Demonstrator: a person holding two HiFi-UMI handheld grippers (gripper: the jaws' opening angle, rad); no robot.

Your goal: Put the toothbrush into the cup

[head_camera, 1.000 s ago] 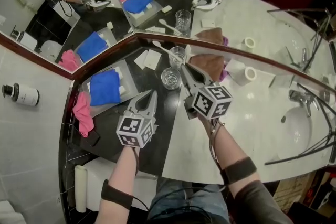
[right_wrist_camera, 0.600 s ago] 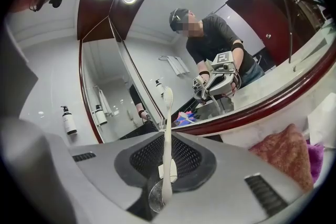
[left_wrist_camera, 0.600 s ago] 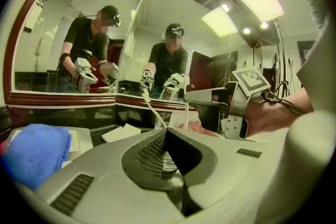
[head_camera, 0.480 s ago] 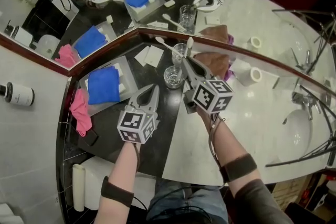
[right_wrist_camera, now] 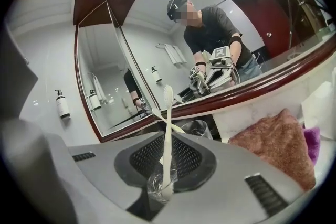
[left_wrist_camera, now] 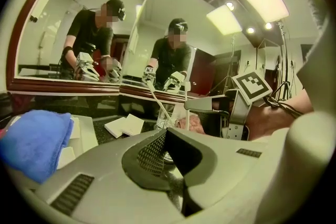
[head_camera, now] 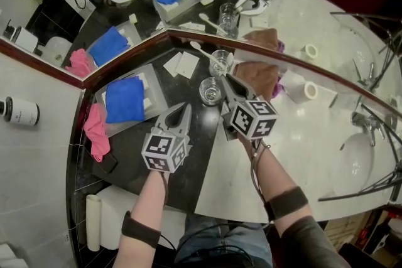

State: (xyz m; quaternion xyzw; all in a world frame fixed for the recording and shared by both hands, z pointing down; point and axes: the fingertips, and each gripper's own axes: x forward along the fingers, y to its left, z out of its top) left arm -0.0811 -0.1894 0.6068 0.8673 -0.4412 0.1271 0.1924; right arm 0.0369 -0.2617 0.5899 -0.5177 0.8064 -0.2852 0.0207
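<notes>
two glass cups, two toothbrushes, one toothbrush in right gripper

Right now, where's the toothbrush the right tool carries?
Centre of the right gripper view: toothbrush upright in the right tool, lower end inside the near glass cup, brown towel at right.

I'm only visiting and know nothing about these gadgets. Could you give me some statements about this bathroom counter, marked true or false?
1. The right gripper holds a white toothbrush. True.
2. The left gripper grips a glass. False: its jaws are together on nothing.
3. Two glasses stand on the dark counter. True: the near glass and the far glass.
4. The far glass is empty. False: a second toothbrush leans in it.
5. The blue cloth lies at the counter's right end. False: it lies toward the left end.
</notes>
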